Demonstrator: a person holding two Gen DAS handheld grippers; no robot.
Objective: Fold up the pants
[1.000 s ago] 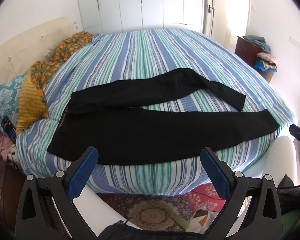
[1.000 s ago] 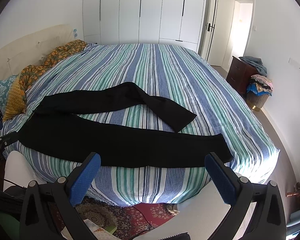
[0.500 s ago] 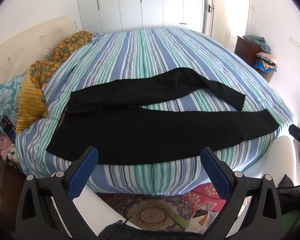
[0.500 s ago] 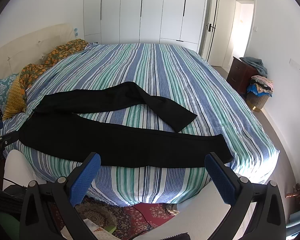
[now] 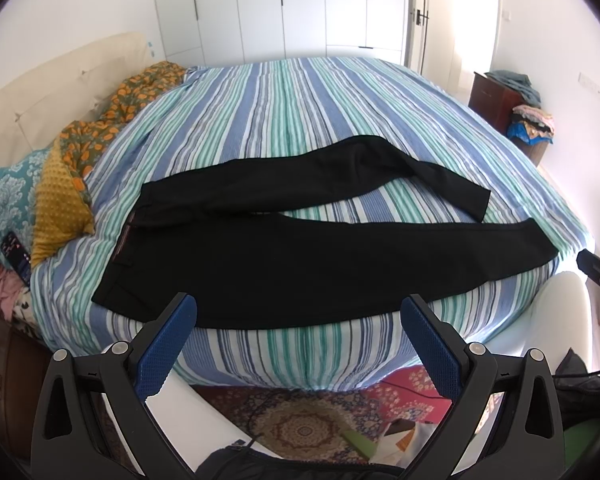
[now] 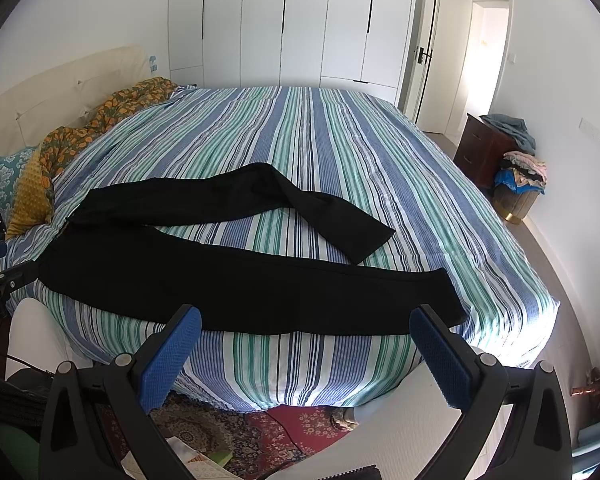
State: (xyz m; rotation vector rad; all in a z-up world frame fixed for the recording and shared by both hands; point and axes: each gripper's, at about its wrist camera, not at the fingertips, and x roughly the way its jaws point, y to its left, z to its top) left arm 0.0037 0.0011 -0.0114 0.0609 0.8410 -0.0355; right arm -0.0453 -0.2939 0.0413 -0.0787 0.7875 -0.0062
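I hold both tools short of the bed, nothing gripped: the left gripper (image 5: 298,312) and the right gripper (image 6: 306,326) each stand with jaws spread wide and empty. The black pants (image 5: 300,264) lie spread just ahead of the fingers on the striped bedspread (image 5: 300,112), waistband off to my left, one leg along the near edge, the other (image 6: 260,196) kinked beyond it. I judge folding hasn't begun; next I should reach forward, pinch the far leg and lay it over the near one.
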